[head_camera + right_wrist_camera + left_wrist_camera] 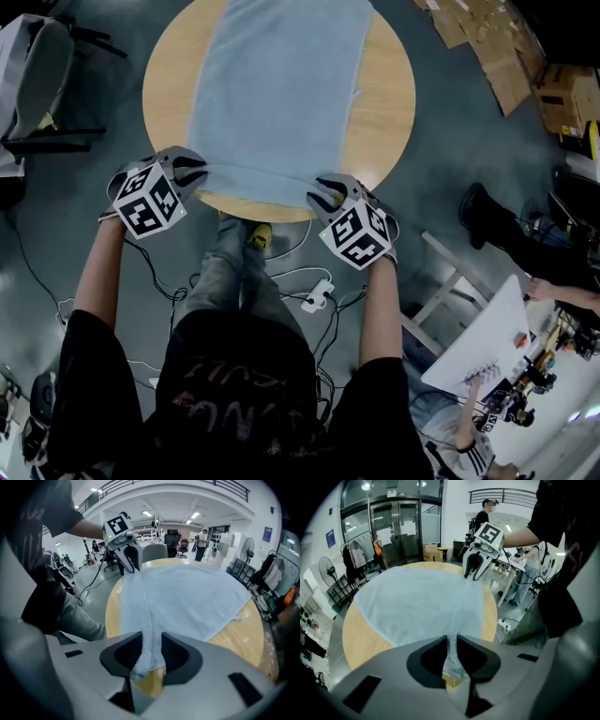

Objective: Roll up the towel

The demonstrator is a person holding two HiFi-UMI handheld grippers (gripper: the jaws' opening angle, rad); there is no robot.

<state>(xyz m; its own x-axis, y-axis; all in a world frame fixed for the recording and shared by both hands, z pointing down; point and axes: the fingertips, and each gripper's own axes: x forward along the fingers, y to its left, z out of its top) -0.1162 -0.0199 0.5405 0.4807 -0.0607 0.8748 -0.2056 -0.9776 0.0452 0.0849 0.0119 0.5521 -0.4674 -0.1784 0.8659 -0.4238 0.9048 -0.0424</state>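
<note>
At the far left of the head view a grey chair (37,80) stands on the floor.

Next comes the left gripper (192,173), at the left of the near edge of the round wooden desk (389,94). In the left gripper view its jaws are almost together and pinch a thin fold of the towel (417,606). The fold stands up between the two dark pads and touches both.

The light blue towel (281,94) lies flat in the middle of the desk and covers most of it. It runs from the top of the frame down to the near edge. There its near hem is lifted off the wood in a thin raised strip that goes from one gripper to the other. Below the desk, a white power strip (317,298) lies on the floor among cables.

The right gripper (323,197) is at the right end of that strip. In the right gripper view its jaws stand a bit wider than the left ones, and a thicker bunch of towel (187,597) fills the gap, with a loose end hanging below.

Brown cardboard boxes (497,47) lie in the upper right corner.
</note>
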